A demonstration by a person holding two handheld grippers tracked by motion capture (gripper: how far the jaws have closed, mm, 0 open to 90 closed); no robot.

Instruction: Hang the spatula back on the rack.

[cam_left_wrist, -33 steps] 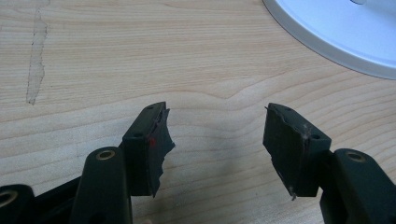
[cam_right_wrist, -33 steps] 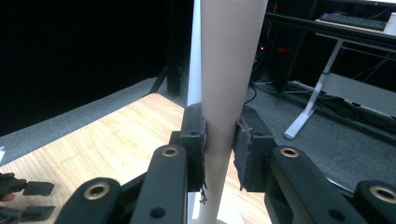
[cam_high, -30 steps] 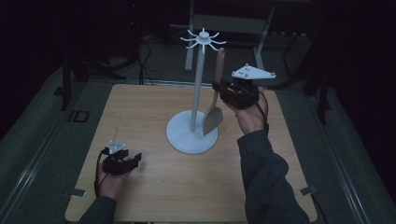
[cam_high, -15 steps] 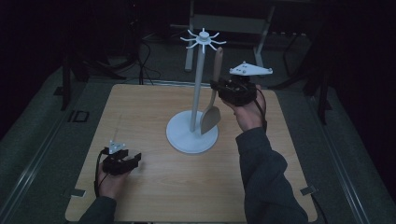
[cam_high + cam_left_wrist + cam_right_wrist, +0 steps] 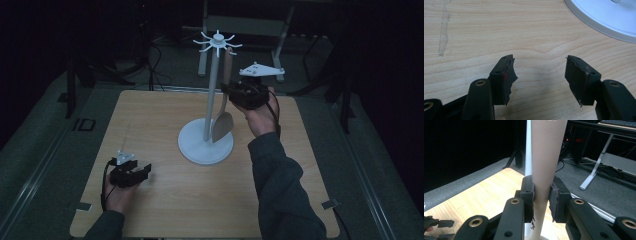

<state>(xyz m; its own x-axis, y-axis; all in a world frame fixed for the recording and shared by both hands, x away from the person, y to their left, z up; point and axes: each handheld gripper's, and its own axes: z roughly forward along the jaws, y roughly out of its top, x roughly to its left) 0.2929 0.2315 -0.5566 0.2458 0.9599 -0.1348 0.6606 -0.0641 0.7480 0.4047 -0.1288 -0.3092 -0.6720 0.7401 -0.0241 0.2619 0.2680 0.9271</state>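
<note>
Dark room all round, and at centre frame a pale wooden table [image 5: 165, 200] carries the action. Standing mid-table is a white metal utensil stand with a round base and a spoked crown of hooks [image 5: 212, 90]. Up at the upper right of the high view, the right gripper [image 5: 231, 92] pinches the handle of a beige wooden spatula [image 5: 223, 120], jaws pressed on either side of the shaft; the right gripper view shows that handle [image 5: 544, 170] clamped squarely between the pads, with the white pole just behind it. The spatula hangs upright, blade low near the base, its top end right up by the crown of hooks at upper centre; whether it is hooked on I cannot tell. Down at lower left, the left gripper [image 5: 131, 172] rests on the table with jaws spread wide and nothing between them, as the left gripper view [image 5: 540, 77] confirms. To do this step well, I'd keep the handle vertical, move slowly near the hooks, and avoid nudging the pole, since that light stand could tip.
</note>
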